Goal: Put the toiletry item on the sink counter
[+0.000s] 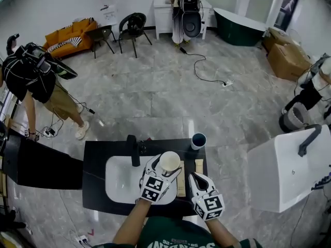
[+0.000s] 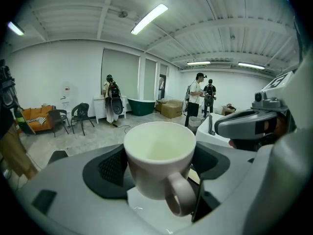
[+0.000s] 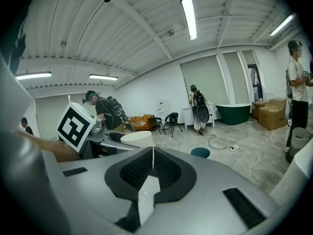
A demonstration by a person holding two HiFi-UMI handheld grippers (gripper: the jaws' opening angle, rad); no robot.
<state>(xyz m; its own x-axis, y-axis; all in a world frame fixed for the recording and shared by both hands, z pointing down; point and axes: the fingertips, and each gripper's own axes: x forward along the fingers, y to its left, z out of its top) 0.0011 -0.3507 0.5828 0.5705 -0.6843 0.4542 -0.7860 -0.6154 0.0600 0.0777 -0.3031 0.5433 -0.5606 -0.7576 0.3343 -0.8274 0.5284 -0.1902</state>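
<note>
Above the white ceramic basin's (image 1: pixel 117 179) right edge, left tongs (image 1: pixel 164 170) grasp a cream ceramic mug (image 2: pixel 159 155), right tongs (image 3: pixel 152 169) clenched empty; any slack squeeze could drop it short of the black rectangular worktop (image 1: pixel 95 154).

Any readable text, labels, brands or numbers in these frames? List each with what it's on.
Nothing reads clearly.
White print on the green shirt: cut off and blurred, unreadable.
Marks on the wall sheets: too small to read.
The marker cubes: square patterns only, no letters.
The mug: plain.

The left gripper (image 2: pixel 159 177) grips a cream ceramic mug (image 2: pixel 159 158) between its jaws, rim upward, handle (image 2: pixel 180 196) facing the camera.
</note>
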